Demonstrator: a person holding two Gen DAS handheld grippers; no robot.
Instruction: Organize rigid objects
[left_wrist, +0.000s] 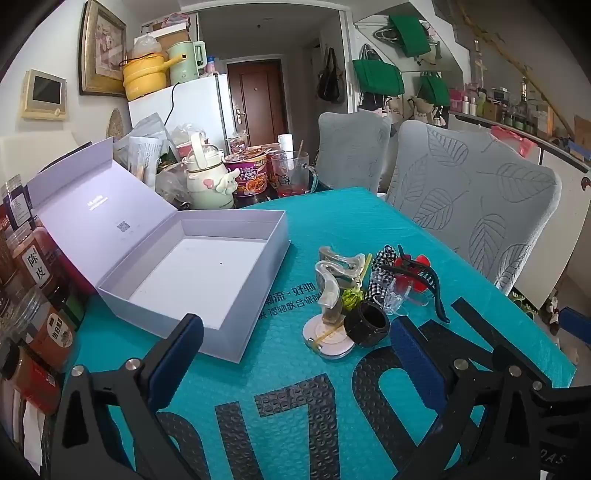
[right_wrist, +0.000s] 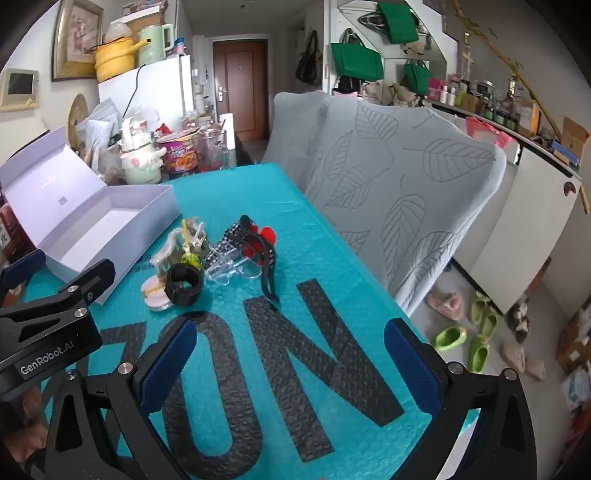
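Observation:
A pale lavender box lies open and empty on the teal bubble mat, lid tipped back to the left. Right of it sits a small heap: a round white compact, a black ring, translucent hair claws, a checked clip, a clear clip and a black-and-red claw clip. My left gripper hovers open in front of the box and heap, holding nothing. My right gripper is open over the mat, nearer than the heap, also holding nothing.
Jars and bottles line the table's left edge. Behind the box stand a cream kettle, a noodle cup and a glass mug. Grey leaf-patterned chairs flank the right side. Slippers lie on the floor.

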